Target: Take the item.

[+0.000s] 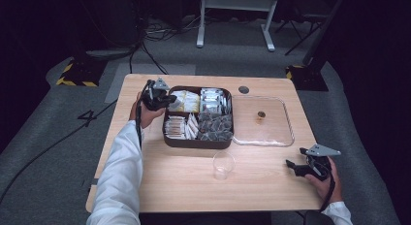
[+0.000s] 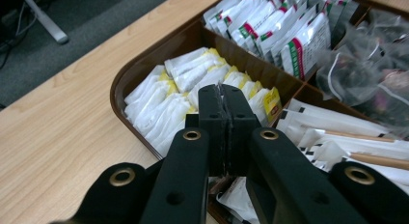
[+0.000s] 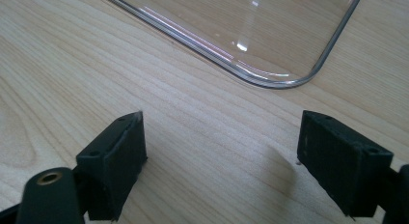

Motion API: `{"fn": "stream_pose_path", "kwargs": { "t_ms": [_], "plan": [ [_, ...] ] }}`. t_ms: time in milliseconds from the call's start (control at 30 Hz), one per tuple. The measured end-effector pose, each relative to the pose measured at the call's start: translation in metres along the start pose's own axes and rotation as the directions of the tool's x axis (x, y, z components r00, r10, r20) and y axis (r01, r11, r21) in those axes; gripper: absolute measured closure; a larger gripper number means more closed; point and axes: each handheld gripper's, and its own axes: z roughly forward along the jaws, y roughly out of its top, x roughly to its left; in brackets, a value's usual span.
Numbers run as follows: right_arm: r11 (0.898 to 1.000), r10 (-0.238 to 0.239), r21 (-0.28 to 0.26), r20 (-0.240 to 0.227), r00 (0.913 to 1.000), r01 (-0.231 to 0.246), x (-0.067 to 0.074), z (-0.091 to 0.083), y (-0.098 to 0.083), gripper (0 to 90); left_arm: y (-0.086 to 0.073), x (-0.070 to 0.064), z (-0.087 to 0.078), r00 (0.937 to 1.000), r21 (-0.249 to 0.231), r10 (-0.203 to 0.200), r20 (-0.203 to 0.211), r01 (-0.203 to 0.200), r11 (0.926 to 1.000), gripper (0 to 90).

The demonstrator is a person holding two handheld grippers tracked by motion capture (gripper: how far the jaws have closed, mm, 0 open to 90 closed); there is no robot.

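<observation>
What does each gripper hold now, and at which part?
Nothing is held. The left gripper is shut empty above the yellow-and-white packets; the right gripper is open over bare table.

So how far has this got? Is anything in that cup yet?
Barely started, it seems. The lid already lies beside the brown box, opened. The left gripper, shut and holding nothing, hovers over the yellow-and-white packets. The right gripper rests open on the table. The cup looks empty.

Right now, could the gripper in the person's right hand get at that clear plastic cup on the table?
Probably yes. The right gripper sits low over the table with its jaws wide apart, and only bare tabletop lies between it and the clear cup, which stands upright in the open.
</observation>
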Motion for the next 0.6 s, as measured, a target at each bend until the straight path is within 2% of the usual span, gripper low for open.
{"fn": "stream_pose_path", "kwargs": {
  "t_ms": [400, 467, 600],
  "plan": [
    [1.000, 0.003, 0.001, -0.002, 1.0000, -0.003, 0.000, 0.000, 0.000, 17.7, 0.009, -0.011, -0.032, 0.9997, -0.089, 0.011, 0.020, -0.009, 0.9960, 88.5],
    [1.000, 0.004, 0.001, -0.003, 1.0000, -0.004, -0.001, 0.000, 0.000, 17.7, 0.009, -0.013, -0.035, 0.9996, -0.096, 0.004, 0.026, -0.002, 0.9954, 88.5],
    [1.000, 0.004, 0.002, -0.003, 1.0000, -0.004, -0.001, 0.000, 0.000, 17.7, 0.012, -0.016, -0.042, 0.9994, -0.110, 0.019, 0.028, -0.016, 0.9939, 88.5]
  ]
}}
